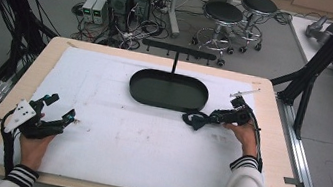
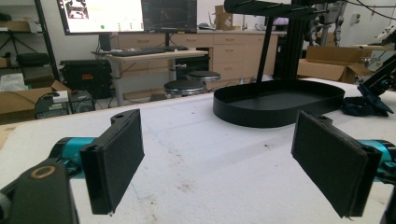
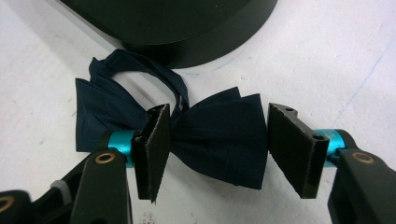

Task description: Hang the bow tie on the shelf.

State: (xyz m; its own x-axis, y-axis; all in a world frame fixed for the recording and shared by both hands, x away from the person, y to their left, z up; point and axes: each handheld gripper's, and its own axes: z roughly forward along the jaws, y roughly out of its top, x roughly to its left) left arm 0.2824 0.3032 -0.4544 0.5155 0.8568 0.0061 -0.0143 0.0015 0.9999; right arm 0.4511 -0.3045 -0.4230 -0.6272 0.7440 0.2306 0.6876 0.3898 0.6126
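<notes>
A white-covered table [image 1: 109, 155] fills the frame's middle. A black tray [image 1: 169, 90] sits upper centre. Lower left, the left gripper [image 1: 62, 109] is spread. Right of centre, the right gripper [image 3: 217, 144], jaws spread, straddles a navy bow tie [image 3: 219, 135] beside the tray.

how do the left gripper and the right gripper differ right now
The left gripper sits over bare white mat near the table's left edge; the right gripper is beside the black tray, straddling one wing of a navy bow tie. The left has nothing between its jaws. Both are open and hand-held.
</notes>
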